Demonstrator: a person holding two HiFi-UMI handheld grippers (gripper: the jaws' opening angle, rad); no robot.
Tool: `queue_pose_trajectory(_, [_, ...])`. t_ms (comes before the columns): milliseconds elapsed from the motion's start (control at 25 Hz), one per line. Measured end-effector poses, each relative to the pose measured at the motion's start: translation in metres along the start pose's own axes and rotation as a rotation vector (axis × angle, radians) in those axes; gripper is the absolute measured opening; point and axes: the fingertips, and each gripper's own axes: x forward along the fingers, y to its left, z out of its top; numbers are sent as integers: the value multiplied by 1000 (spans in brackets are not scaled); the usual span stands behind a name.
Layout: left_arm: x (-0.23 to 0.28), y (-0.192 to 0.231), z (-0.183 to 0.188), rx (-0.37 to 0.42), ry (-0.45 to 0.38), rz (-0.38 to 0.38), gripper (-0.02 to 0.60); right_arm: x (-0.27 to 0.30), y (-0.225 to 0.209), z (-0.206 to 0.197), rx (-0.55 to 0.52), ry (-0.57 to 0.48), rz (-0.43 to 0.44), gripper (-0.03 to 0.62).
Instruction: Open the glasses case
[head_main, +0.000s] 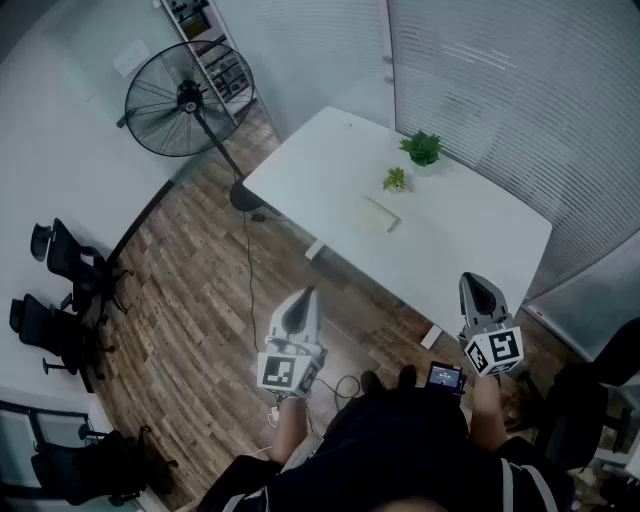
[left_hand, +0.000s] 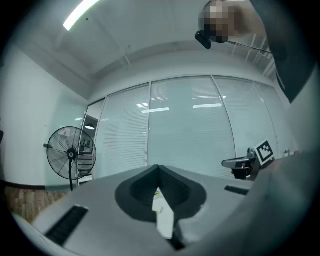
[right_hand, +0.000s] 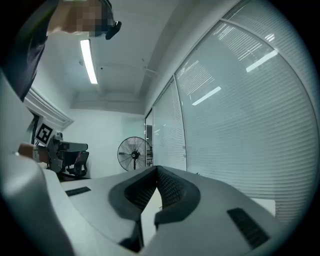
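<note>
Currently both the left gripper (head_main: 301, 303) and right gripper (head_main: 477, 288) point level, jaws pressed together, empty.

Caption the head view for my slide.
Standby: left gripper and right gripper, shut, held short of the white table bearing the glasses case.

- The head view is looking steeply down from high above onto the white table (head_main: 330, 170) and the wooden floor (head_main: 200, 280).
- The left gripper view is facing level along its own jaws towards the blinds (left_hand: 190, 130), catching the right gripper (left_hand: 227, 163) at its right edge.
- The right gripper view is facing level towards the standing fan (right_hand: 134, 154), catching the left gripper (right_hand: 82, 146) at its left.
- All three views are sharing that fan.
</note>
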Motion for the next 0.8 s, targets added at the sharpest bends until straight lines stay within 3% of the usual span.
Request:
queue_pose_trajectory(200, [31, -14, -2, 19, -20, 16, -2, 30, -26, 10, -40, -38, 50, 15])
queue_pose_trajectory(560, [50, -33, 6, 28, 1, 27, -2, 41, -34, 11, -51, -48, 101, 15])
queue_pose_trajectory(800, [60, -53, 0, 30, 43, 32, -2, 40, -47, -5, 1, -37, 154, 15])
